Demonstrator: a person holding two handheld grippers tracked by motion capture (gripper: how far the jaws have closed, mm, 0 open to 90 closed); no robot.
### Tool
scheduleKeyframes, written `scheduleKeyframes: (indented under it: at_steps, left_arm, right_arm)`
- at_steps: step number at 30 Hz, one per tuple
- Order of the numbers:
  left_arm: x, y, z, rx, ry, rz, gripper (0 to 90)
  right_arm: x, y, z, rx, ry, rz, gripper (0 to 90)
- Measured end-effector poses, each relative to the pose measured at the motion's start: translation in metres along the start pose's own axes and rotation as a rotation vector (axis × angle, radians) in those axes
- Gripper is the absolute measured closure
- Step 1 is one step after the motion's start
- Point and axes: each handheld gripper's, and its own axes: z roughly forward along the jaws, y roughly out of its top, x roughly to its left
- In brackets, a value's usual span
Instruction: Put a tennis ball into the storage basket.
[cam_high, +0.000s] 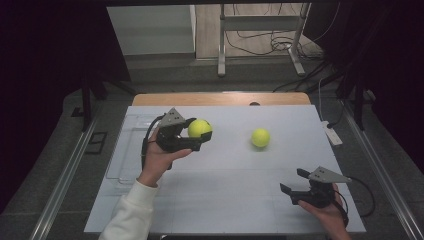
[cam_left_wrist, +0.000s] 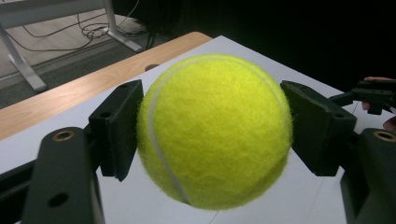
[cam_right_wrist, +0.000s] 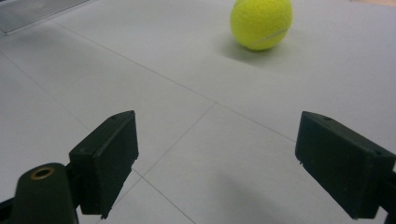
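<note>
Two tennis balls are in play on the white bench. One ball (cam_high: 199, 128) is clamped between the jaws of the left gripper (cam_high: 192, 136), held up off the surface toward the far left part of the bench; the left gripper view shows both black pads pressed against opposite sides of the ball (cam_left_wrist: 212, 133), with the bench well below it. The second ball (cam_high: 260, 137) rests on the bench, right of centre and toward the far edge, free of anything around it. The right gripper (cam_high: 294, 182) sits low near the near right corner, its jaws spread wide apart and holding nothing. From that gripper the loose ball (cam_right_wrist: 261, 22) lies straight ahead and a little to the right of the line between the jaws, well apart from them, with bare bench in between. A ball has no long axis, so any approach angle should serve. The right hand (cam_high: 327, 212) looks like the nearer free one. A clear tray (cam_high: 123, 152) sits at the left edge, beside the left hand (cam_high: 159, 157).
</note>
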Motion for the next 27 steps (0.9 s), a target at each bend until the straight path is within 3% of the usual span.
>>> scheduleKeyframes:
  at_steps: [18, 27]
  left_arm:
    - [0.015, 0.000, -0.010, -0.026, 0.045, -0.028, 26.5]
    - [0.027, -0.003, -0.016, -0.042, 0.093, -0.054, 26.5]
  right_arm:
    - [0.000, 0.000, 0.000, 0.001, -0.002, -0.001, 13.8]
    - [0.000, 0.000, 0.000, 0.002, -0.003, -0.002, 13.8]
